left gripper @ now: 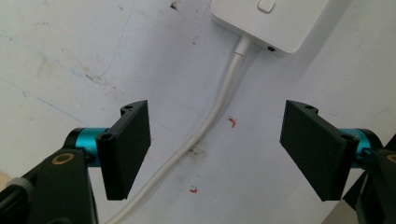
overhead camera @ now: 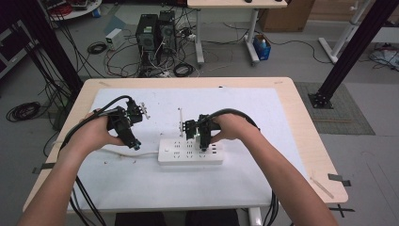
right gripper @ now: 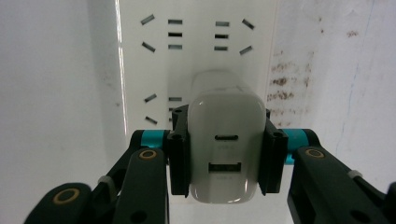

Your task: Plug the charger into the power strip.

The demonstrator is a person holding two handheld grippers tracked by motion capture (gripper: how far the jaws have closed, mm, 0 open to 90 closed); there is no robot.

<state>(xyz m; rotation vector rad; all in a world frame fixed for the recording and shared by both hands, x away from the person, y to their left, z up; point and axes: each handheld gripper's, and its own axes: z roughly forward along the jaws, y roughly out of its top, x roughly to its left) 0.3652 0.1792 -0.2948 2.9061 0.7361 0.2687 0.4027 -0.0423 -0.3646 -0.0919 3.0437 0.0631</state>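
Note:
A white power strip [overhead camera: 190,151] lies on the white mat, its cord running off to the left. My right gripper [right gripper: 227,156] is shut on a white USB charger [right gripper: 226,144], which stands over the strip's sockets [right gripper: 196,35]; whether its prongs are seated I cannot tell. From above, the right gripper [overhead camera: 203,137] sits over the strip's right half. My left gripper [left gripper: 217,149] is open just left of the strip, its jaws either side of the white cord [left gripper: 205,126] and above it. In the high view the left gripper [overhead camera: 134,141] points down at the mat.
The strip's end with its switch button [left gripper: 266,5] is at the top of the left gripper view. A thin white stick [overhead camera: 180,121] stands behind the strip. The mat [overhead camera: 263,117] covers most of the wooden table [overhead camera: 301,122]. Computers and cables lie on the floor beyond.

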